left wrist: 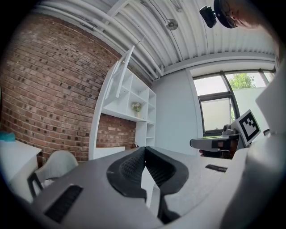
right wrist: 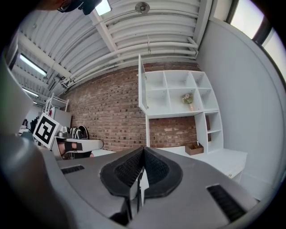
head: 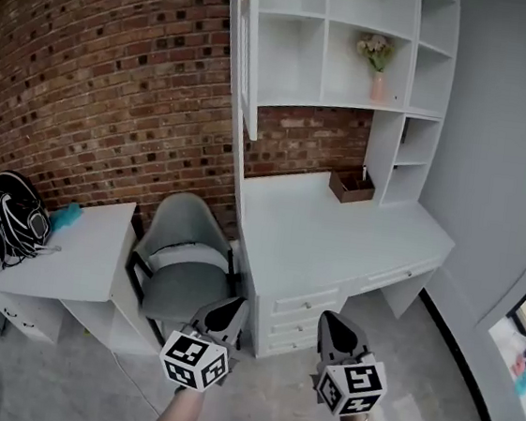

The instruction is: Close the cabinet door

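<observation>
The white shelf unit (head: pixel 353 83) fills the upper centre of the head view, above its worktop (head: pixel 335 241). The cabinet door (head: pixel 246 57) stands open at the unit's left edge, swung outward. A grey chair (head: pixel 179 266) sits left of the worktop. At lower centre, the left tongs (head: pixel 226 314) and right tongs (head: pixel 340 331), 2 in all, are clenched on nothing, well apart from the door.

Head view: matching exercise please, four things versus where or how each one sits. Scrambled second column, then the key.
1. cabinet door
2. flower vase
3. brown box
4. grey chair

A. at the back of the desk top
B. in an upper compartment of the shelf unit
C. swung open at the shelf unit's left side
D. standing left of the desk

Pairs: 1-C; 2-B; 3-A; 4-D
</observation>
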